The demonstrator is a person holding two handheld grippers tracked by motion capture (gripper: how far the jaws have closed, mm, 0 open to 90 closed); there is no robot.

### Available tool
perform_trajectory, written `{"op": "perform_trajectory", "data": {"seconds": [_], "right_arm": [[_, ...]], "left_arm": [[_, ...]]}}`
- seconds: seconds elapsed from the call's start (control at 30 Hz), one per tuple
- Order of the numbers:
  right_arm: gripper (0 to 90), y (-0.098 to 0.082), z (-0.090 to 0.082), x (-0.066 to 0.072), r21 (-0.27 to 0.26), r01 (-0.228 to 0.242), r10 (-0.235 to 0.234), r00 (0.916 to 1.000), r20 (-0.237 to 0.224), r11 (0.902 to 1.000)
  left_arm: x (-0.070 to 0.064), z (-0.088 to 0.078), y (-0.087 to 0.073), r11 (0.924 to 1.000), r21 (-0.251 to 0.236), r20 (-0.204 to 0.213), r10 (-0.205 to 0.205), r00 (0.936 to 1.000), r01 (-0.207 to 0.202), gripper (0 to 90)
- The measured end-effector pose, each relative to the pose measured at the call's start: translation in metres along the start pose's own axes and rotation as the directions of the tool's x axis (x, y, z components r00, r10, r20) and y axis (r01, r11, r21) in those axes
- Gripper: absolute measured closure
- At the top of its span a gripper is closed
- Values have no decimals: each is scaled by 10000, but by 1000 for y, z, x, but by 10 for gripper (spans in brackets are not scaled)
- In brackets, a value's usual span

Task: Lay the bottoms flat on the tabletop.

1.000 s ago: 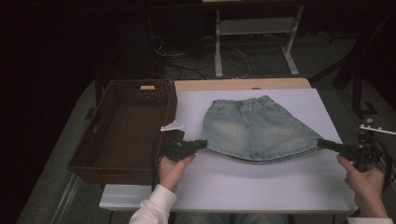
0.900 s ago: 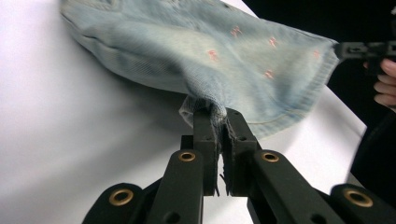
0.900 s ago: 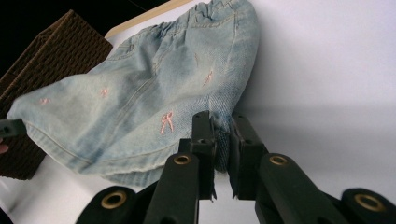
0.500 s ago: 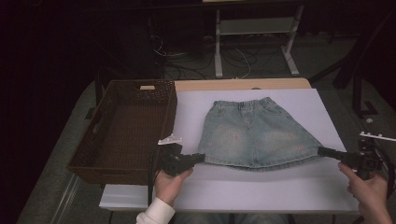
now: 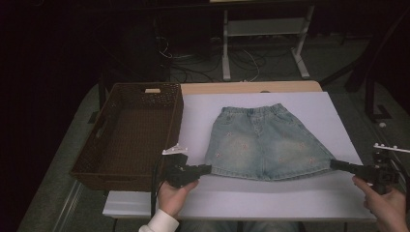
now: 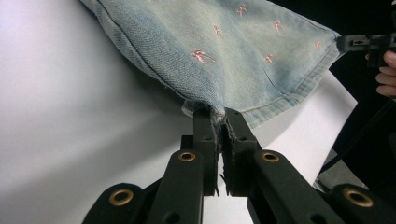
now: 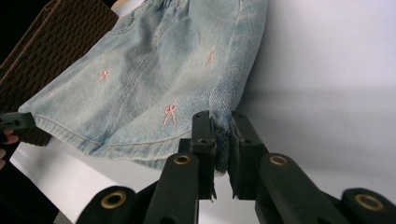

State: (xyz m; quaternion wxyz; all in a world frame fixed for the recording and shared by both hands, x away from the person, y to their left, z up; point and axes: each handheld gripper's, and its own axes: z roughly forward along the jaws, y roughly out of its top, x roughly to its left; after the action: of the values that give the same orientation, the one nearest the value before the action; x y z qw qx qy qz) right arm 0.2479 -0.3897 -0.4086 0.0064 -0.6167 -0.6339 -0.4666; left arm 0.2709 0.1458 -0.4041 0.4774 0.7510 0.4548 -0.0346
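High view shows the denim skirt (image 5: 268, 143) lying flat on the white table (image 5: 241, 198), beside the wicker basket (image 5: 126, 137). Left gripper (image 5: 205, 168) and right gripper (image 5: 337, 164) each pinch one hem corner firmly. Being soft and light, the cloth will probably sag between them, so the corners seem good holds.

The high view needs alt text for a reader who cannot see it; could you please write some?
A pale denim skirt lies flat on a white table, each lower hem corner pinched by a hand-held tool: the left tool and the right tool. A brown wicker basket stands to the skirt's left, and the room behind is dark.
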Motion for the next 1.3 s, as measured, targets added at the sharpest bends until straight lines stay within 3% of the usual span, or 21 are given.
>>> {"op": "perform_trajectory", "data": {"seconds": [0.5, 0.9, 1.07, 1.17, 1.3], "right_arm": [[809, -9, -1, -4, 407, -58, 59, 10000, -23, 9992], [801, -17, 12, -11, 1259, -136, 98, 9995, 308, 9919], [760, -18, 14, -14, 1401, -236, 195, 9993, 306, 9899], [696, -18, 15, -11, 1416, -66, 5, 9991, 434, 9899], [611, -16, 15, -7, 1306, 150, -203, 9990, 396, 9913]], "left_arm": [[2, 0, -8, 9996, 249, 11, -110, 9999, 109, 849], [13, 10, -19, 9948, 917, -492, -392, 9980, 436, 848], [18, 15, -20, 9906, 1250, -416, -499, 9979, 548, 831], [19, 16, -20, 9899, 1312, -432, -488, 9979, 541, 756], [15, 15, -19, 9926, 1109, -678, -430, 9968, 504, 559]]}}
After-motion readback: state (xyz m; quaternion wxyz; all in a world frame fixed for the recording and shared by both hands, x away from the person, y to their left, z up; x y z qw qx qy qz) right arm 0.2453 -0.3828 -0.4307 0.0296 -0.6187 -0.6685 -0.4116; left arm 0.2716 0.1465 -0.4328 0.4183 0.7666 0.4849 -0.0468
